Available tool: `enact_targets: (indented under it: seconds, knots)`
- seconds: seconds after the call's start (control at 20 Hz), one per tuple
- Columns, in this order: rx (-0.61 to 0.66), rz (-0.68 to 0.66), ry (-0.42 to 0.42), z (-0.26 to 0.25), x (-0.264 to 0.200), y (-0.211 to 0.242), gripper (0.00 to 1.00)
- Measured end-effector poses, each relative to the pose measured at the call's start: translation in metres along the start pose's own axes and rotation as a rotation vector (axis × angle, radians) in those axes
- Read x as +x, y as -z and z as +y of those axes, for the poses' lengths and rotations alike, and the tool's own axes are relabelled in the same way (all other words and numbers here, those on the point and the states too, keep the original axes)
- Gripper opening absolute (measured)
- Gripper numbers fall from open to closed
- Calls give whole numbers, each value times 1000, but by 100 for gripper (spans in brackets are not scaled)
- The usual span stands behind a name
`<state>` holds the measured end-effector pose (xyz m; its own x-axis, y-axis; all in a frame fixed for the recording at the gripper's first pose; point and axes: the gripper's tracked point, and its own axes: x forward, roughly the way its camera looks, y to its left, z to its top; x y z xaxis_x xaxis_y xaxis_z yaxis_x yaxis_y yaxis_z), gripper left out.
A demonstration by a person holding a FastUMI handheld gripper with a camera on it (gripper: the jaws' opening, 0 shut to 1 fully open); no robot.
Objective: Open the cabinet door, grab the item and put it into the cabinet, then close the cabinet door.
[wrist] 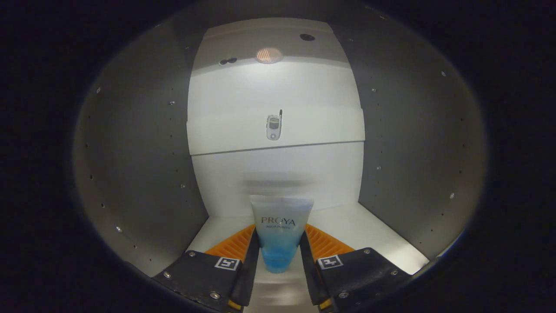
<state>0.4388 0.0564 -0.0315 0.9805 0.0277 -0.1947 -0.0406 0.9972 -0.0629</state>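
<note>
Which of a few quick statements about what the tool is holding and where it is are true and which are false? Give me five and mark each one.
1. The tool grips a tube between its two fingers. True.
2. The tube is red. False: it is translucent, shading to blue at its lower end.
3. The tool is inside the cabinet, with side walls on both sides. True.
4. The tube lies flat on the cabinet floor, free of the tool. False: it stands upright, pressed between the fingers.
5. A small phone-shaped item shows on the back panel beyond the tube. True.
</note>
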Motion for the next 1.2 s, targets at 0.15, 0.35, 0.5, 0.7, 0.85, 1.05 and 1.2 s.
enact_targets:
  seconds: [0.15,0.35,0.5,0.7,0.85,1.05,1.2]
  knots:
    - [-8,10,-8,0,-4,2,52]
    - [11,11,35,-10,-6,1,56]
    - [49,-6,-20,0,-11,-5,71]
    - [12,-38,-23,3,-26,-12,84]
    - [-5,-54,-7,2,-46,-14,89]
    - [-5,-83,7,-5,-83,-19,90]
    - [13,-99,-8,-4,-119,-25,91]
